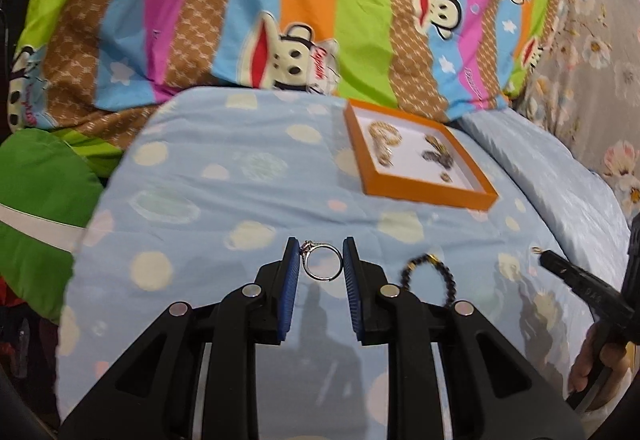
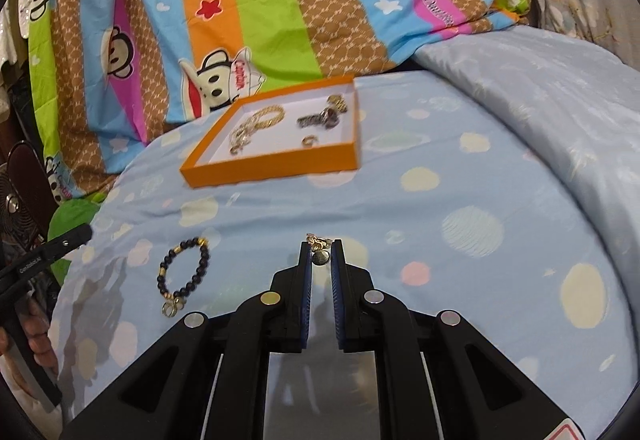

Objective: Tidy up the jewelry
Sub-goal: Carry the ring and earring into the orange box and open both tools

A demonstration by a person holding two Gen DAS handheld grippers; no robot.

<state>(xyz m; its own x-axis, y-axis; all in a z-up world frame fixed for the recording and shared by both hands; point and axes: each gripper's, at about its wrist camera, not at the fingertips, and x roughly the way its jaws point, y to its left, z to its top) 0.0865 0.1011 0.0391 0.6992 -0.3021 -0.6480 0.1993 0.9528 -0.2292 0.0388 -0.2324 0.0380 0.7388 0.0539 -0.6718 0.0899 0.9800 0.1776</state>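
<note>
I am clamping the silver ring (image 1: 322,261) in the left hand-held gripper (image 1: 321,260), stone at ten o'clock; the right hand-held gripper (image 2: 321,254) is pinching a gold pendant (image 2: 320,251).

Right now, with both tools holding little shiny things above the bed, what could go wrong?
1. The silver ring is pinched only at its edges by the left tool, so it could twist and pop out.
2. The small gold charm sits at the very tips of the right tool; it might slip and hide in the dotted bedsheet.
3. The orange tray rests on soft bedding, so a bump could tip it.
</note>
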